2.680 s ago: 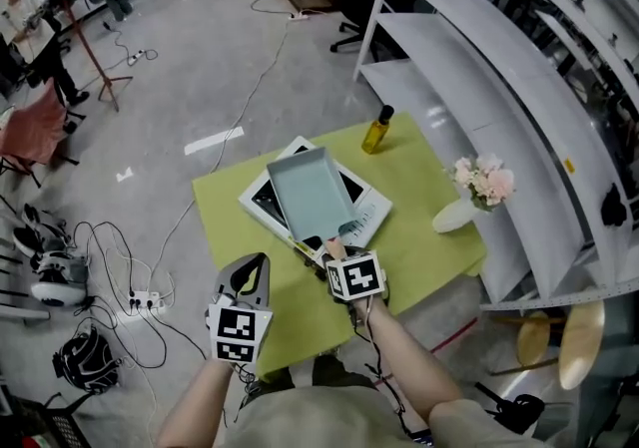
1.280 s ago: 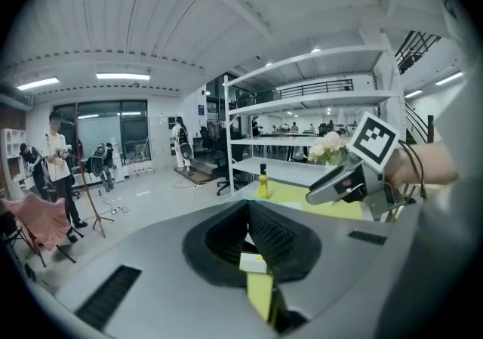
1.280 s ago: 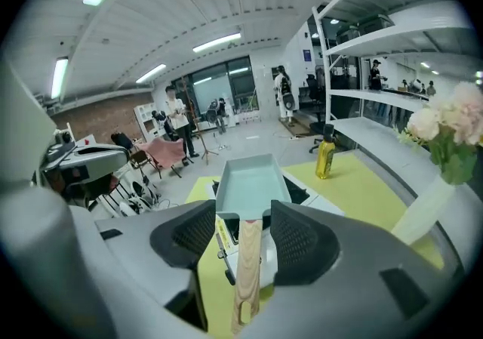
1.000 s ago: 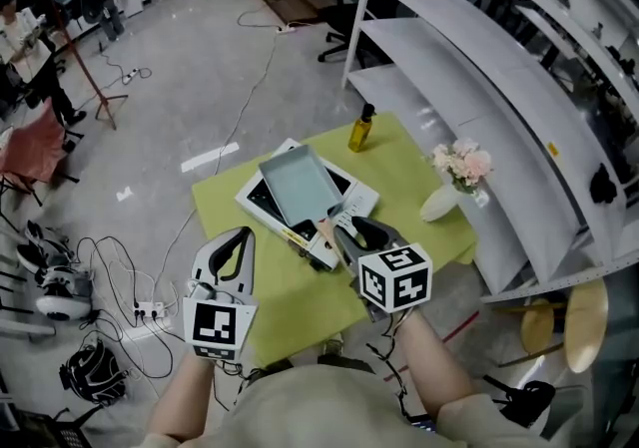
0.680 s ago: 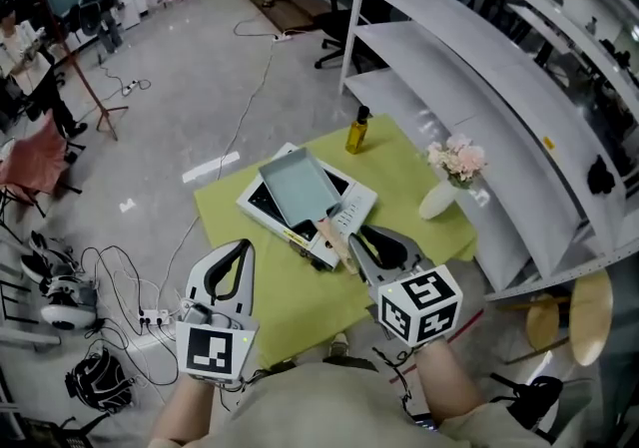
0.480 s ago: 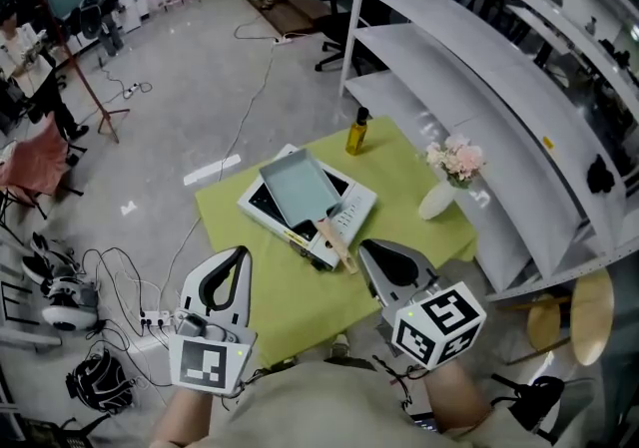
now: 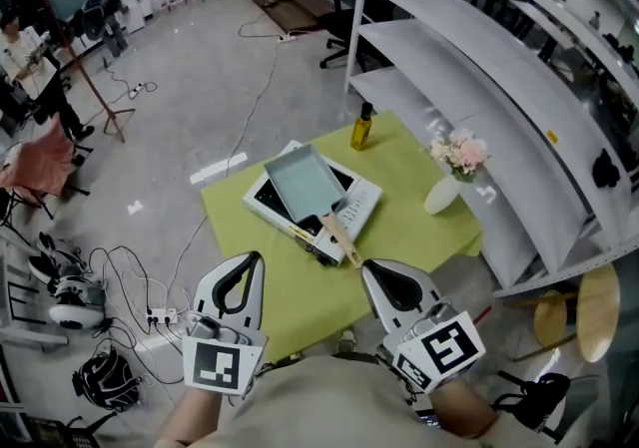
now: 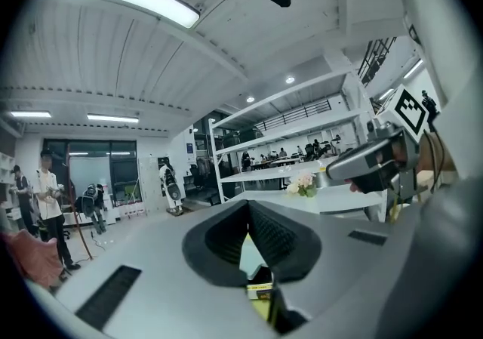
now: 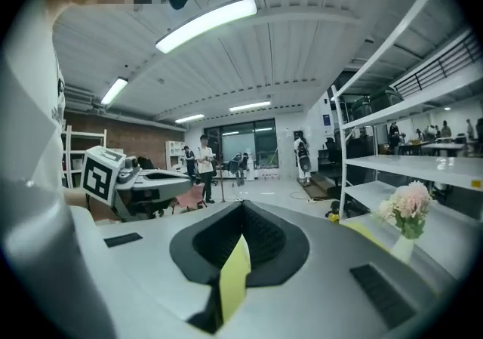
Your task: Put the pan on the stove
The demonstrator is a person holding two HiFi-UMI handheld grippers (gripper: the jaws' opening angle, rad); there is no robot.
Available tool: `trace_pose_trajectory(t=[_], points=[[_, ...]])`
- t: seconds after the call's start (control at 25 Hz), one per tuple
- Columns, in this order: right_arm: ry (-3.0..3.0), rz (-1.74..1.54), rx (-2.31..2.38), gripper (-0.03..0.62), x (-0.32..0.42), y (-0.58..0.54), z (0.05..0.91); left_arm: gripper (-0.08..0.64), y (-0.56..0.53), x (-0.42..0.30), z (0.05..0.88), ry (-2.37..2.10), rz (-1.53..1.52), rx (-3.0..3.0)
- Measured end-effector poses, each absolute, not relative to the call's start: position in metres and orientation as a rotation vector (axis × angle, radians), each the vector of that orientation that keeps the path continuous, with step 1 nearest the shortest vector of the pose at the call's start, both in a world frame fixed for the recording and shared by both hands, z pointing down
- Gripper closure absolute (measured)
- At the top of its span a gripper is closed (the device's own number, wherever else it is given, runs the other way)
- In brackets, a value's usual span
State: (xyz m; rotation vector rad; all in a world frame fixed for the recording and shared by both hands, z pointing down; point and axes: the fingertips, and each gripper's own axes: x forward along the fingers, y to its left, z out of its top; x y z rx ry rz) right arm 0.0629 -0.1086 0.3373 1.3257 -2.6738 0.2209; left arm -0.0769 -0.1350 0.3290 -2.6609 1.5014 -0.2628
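Observation:
The light blue-grey rectangular pan [image 7: 312, 185] sits on the white stove [image 7: 357, 207], on the green table [image 7: 260, 256]. Its wooden handle [image 7: 339, 236] points toward me. Both grippers hang near my body, off the table's front edge and apart from the pan. My left gripper [image 7: 245, 264] has its jaws together with nothing between them, as the left gripper view [image 8: 248, 209] also shows. My right gripper [image 7: 371, 268] is likewise shut and empty, its tips meeting in the right gripper view [image 9: 241, 205].
A yellow oil bottle [image 7: 360, 127] stands at the table's far corner. A white vase of pink flowers [image 7: 454, 162] stands at its right edge. White shelving [image 7: 479, 87] runs along the right. Cables [image 7: 130, 276] lie on the floor at left.
My right gripper has come off the pan's handle, drawn back toward my body and closed. The left gripper has drifted back a little. The pan stays on the stove.

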Motion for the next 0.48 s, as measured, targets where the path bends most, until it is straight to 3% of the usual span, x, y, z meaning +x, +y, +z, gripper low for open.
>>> trace_pose_trajectory(t=[0.48], points=[[-2.591,0.192,1.354,0.587,0.077,-0.123,0.353,0.554,-0.135,-0.074,0.338,1.526,-0.304,-2.678]])
